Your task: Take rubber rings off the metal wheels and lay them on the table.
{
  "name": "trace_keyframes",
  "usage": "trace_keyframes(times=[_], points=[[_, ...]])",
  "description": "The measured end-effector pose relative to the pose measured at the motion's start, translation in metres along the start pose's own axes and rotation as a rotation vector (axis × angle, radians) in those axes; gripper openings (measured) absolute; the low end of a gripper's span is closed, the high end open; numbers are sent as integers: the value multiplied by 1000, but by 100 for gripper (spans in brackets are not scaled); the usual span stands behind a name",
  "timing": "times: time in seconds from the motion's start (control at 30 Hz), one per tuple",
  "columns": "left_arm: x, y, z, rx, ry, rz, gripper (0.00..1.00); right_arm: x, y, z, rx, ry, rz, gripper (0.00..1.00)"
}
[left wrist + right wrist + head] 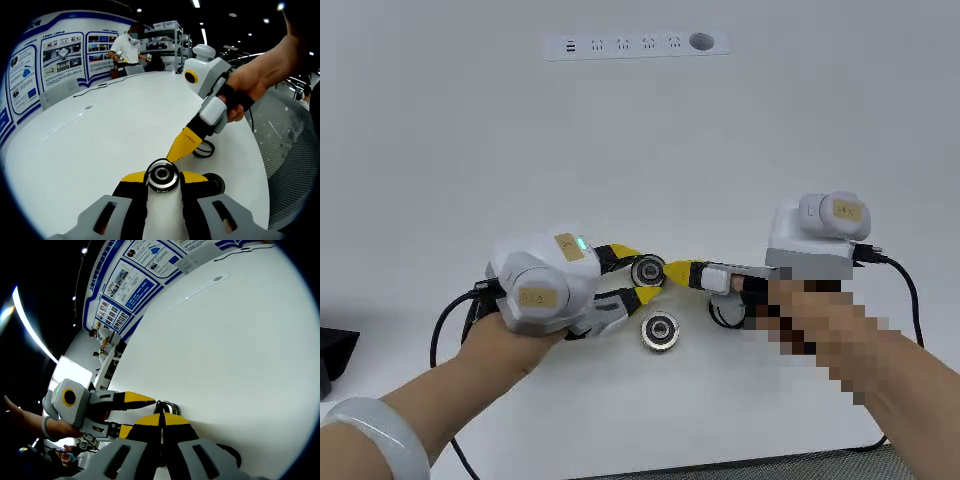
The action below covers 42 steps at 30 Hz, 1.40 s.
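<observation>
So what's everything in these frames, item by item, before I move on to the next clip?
metal wheel: two, silver; this one between the left gripper's jaws, the other lying on the table nearer the person.
rubber ring: two, black; this one on the held wheel, the other loose on the table under the right gripper.
power strip: one, white, far side of the table.
table: one, white.
dark object: one, black, cut off at the left edge of the head view.
cables: black, trailing from the grippers.
people: background, by wall posters.
left gripper: white, yellow jaws, clamping the wheel.
right gripper: white, yellow jaws together, apparently pinching the held wheel's ring.
</observation>
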<state>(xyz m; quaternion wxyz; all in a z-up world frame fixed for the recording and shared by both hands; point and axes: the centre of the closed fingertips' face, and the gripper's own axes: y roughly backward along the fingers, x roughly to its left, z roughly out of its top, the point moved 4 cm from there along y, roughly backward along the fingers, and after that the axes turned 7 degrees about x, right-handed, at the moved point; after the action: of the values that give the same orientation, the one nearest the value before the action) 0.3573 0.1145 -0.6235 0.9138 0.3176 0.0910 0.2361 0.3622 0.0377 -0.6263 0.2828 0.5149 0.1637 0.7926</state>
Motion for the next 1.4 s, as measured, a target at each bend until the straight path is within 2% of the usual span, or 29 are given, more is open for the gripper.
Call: trace_keyframes(times=[0.17,0.23,0.4,0.87,1.13,1.4], points=[[0,5,-2,-12,1,11,30,4,1,0,-3,4,9,2],[0,6,-5,-5,5,14,32,7,2,0,-7,4,15,2],[2,9,-8,-6,19,26,41,14,5,-2,-13,7,29,2],[1,17,-12,-13,37,38,46,21,26,-11,-53,-10,39,2],[1,24,-17,-19,54,47,54,11,46,-27,-75,-51,12,2],[1,29,-24,-23,75,49,59,-13,71,-37,-117,-122,-41,2]])
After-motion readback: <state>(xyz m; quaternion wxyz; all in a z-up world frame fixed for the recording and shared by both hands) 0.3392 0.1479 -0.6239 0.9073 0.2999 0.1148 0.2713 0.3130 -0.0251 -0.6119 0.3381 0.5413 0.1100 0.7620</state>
